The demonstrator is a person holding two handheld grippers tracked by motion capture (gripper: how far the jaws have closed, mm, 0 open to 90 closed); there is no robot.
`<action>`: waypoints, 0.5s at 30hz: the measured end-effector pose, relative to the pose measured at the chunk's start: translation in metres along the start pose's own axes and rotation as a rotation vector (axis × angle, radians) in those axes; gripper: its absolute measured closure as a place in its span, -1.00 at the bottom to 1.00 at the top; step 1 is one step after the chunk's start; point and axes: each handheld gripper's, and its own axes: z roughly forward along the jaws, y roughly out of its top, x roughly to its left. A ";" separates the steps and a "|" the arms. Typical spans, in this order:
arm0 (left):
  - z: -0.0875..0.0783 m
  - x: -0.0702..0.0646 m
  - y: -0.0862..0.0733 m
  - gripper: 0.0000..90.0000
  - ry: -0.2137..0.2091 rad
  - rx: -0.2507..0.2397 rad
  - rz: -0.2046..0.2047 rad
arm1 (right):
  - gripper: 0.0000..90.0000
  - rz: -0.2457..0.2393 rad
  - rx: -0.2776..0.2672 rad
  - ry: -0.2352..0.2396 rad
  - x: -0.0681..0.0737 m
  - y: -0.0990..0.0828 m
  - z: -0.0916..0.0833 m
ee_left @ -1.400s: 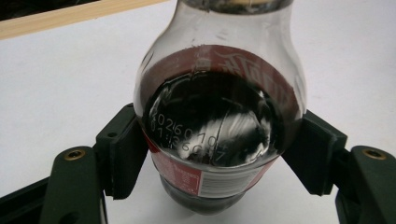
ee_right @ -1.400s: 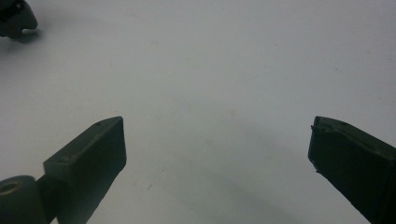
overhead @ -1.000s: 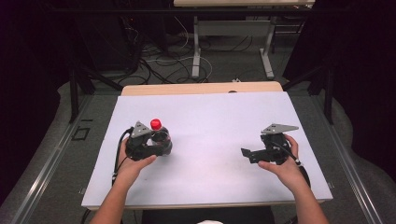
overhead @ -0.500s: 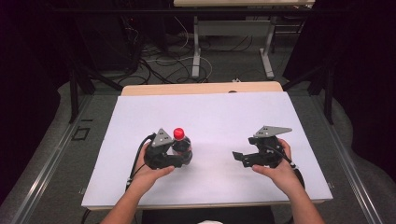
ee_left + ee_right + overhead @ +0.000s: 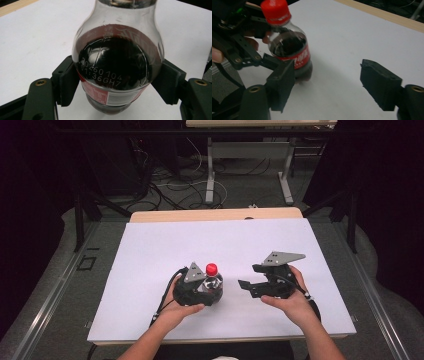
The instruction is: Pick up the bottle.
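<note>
A small cola bottle (image 5: pixel 214 281) with a red cap (image 5: pixel 211 268) stands upright on the white table top (image 5: pixel 150 250), left of centre. My left gripper (image 5: pixel 211 294) is shut on its lower body. In the left gripper view both pads (image 5: pixel 67 83) press the bottle (image 5: pixel 115 62) just above its red label. My right gripper (image 5: pixel 246 279) hovers to the bottle's right, pointing left at it. Its jaws have just been closing, and nothing is between them. In the right gripper view the right gripper (image 5: pixel 328 82) is open, with the bottle (image 5: pixel 289 48) beyond its left jaw.
The white sheet covers most of the table, with a wooden strip (image 5: pixel 215 214) along the far edge. Behind the table are cables (image 5: pixel 175 185) on the floor and the legs of another desk (image 5: pixel 210 170). Dark curtains stand at both sides.
The left gripper has carried the bottle rightward toward the table's centre. The right gripper has shifted left toward it and lifted slightly, with its jaws narrower than before.
</note>
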 end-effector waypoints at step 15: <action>0.017 -0.011 0.010 -0.34 -0.013 0.011 0.009 | -0.10 -0.020 -0.010 0.061 0.015 0.026 0.011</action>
